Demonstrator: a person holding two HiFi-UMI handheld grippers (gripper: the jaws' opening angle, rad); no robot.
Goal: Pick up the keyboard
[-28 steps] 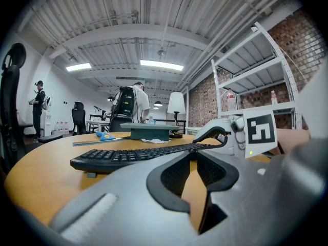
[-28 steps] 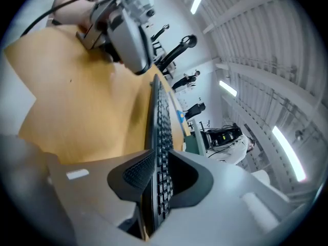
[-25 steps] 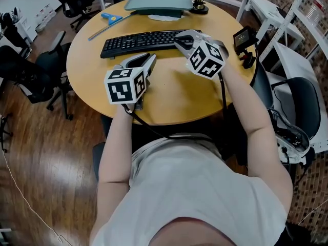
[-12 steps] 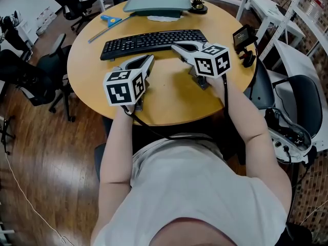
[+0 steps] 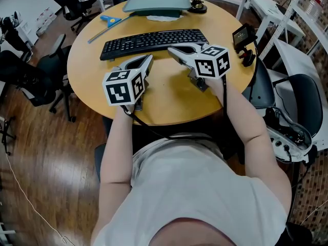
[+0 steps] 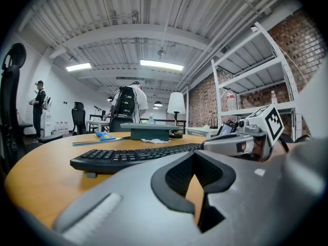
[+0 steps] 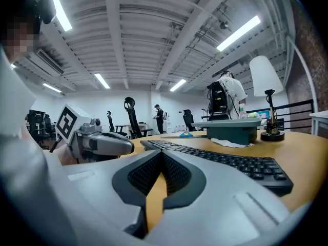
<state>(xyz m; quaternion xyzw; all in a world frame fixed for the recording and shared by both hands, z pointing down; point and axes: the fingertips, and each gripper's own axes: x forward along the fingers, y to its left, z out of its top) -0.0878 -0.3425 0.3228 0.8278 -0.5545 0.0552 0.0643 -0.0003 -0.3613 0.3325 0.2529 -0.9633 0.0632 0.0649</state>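
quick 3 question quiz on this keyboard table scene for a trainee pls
1. True or false: the keyboard rests on the table, gripped by neither the left hand-held gripper nor the right hand-held gripper.
2. Pick one: the right hand-held gripper's jaws are A) wide open, B) shut on the keyboard, C) shut and empty.
3. Short answer: in the head view, what lies on the table beyond the keyboard's left end?

Key: 1 true; 2 C; 3 the blue-handled tool.
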